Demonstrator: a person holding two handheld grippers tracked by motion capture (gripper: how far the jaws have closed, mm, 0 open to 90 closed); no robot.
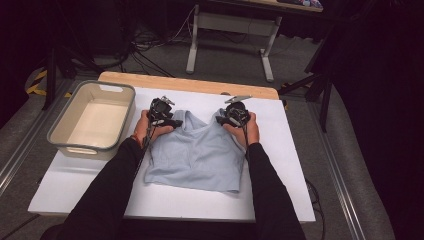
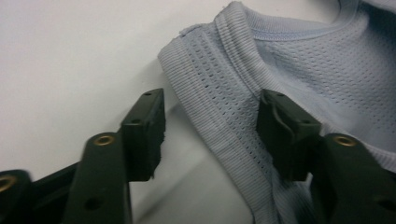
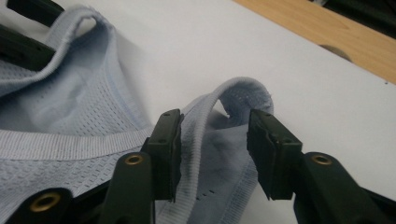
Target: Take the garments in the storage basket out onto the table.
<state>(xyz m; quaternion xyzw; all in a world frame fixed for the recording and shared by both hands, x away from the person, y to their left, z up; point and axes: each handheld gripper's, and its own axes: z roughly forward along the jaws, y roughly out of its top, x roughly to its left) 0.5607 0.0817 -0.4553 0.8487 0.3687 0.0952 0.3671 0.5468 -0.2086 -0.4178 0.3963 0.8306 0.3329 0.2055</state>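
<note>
Top's [image 1: 197, 155] strap ends [image 1: 186, 117] under both hand-held grippers

The high view is unevenly lit: the white table top [image 1: 280, 150] is bright under overhead light, while the floor and the far corners fall into near-black. Detail is soft and slightly blocky throughout. The person's dark sleeves [image 1: 107, 195] show almost no texture. In the left gripper view, the black jaws near the bottom edge are blurred; the pale blue mesh top [image 2: 299, 60] is sharp, casting a soft shadow on the table top. In the right gripper view, the mesh top's strap loop [image 3: 243, 95] is in focus, shadowed beneath; the wooden table edge [image 3: 327, 28] is soft.
</note>
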